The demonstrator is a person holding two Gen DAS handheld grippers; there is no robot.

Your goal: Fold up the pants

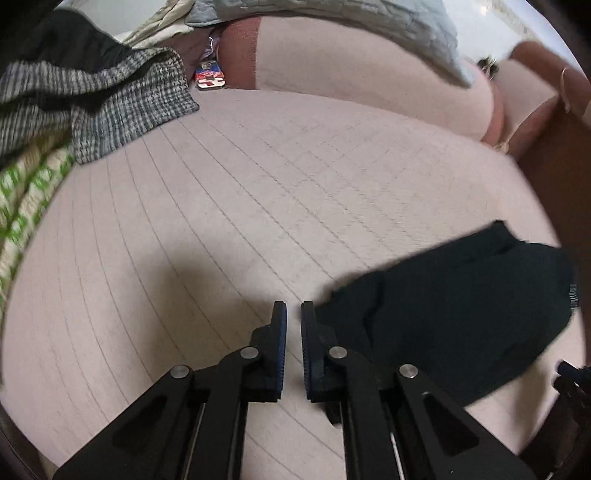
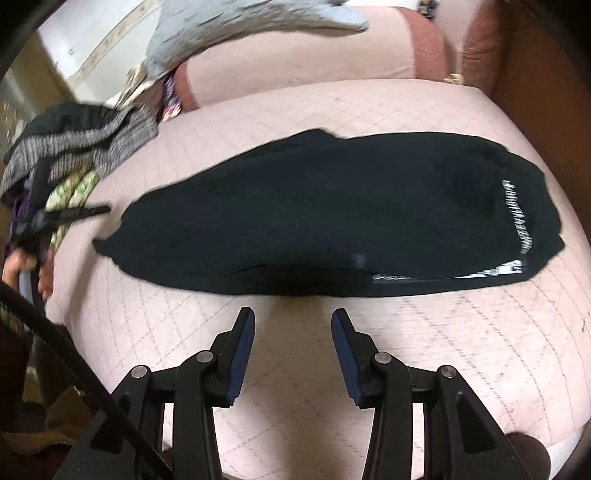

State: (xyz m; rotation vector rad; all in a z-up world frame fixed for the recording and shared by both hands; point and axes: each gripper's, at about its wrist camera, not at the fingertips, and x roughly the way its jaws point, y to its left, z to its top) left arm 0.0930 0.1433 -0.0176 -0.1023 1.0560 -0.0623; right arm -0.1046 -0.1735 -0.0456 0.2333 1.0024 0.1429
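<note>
Left gripper [image 1: 293,314] is being held clenched over the bed, nothing between the fingers; only a thin slit is showing between the pads; it is being pointed steeply down at the pink quilted bedspread [image 1: 221,206], with one end of the pants [image 1: 443,314] lying just right of its right finger; whether that finger is touching the cloth cannot be told.

Right gripper [image 2: 293,321] is being held released, jaws parted with only bedspread [image 2: 461,350] showing in the gap; it is being kept just short of the near edge of the pants [image 2: 314,214], apart from the cloth.

The black pants are being seen laid flat as a long strip running left to right across the middle of the bed; white lettering [image 2: 517,221] is showing at the right end; the left end is tapering toward the left gripper [image 2: 55,218], blurred, at the left edge of the right wrist view.

Further left, a pile of clothes [image 1: 110,96] is being seen on the bed: grey checked cloth over green-and-white patterned cloth [image 1: 33,184].

At the far end, pink pillows [image 1: 351,70] are being partly covered by a light blue quilted blanket [image 2: 240,33]; a brown headboard [image 2: 546,110] is being seen at far right.
</note>
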